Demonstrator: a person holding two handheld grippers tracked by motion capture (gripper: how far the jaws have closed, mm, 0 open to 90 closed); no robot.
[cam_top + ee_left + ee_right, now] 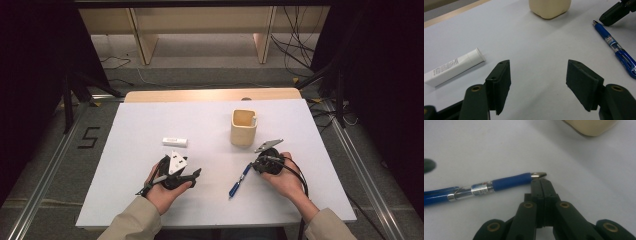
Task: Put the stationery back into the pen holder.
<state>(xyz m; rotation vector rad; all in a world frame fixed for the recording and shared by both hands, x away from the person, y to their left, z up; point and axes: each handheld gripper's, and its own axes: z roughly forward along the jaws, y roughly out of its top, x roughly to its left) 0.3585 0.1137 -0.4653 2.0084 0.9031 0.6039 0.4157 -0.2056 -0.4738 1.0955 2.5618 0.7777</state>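
Right tool (541, 180): black two-jaw tool, jaws clenched flat together with nothing between them; tips rest just beside the metal tip of the pen, seemingly touching it. In the high view it (261, 162) sits in the person's right hand at the near right of the bench.
Left tool (537, 85): black two-jaw tool, jaws released and standing well apart over bare bench surface, grasping nothing. In the high view it (192, 175) lies in the person's left hand, pointing toward the right.
Pen (486, 187): blue ballpoint with clear barrel section and rubber grip; lies flat on the bench between the two tools, its tip toward the right tool (239, 180).
Tube (454, 67): small white capped tube with printed text; lies flat, left of the left tool's jaws (175, 142).
Cup (244, 128): cream rounded-square holder, upright, beyond the pen toward the bench's far side.
Bench (150, 120): white sheet surface over a wooden top.
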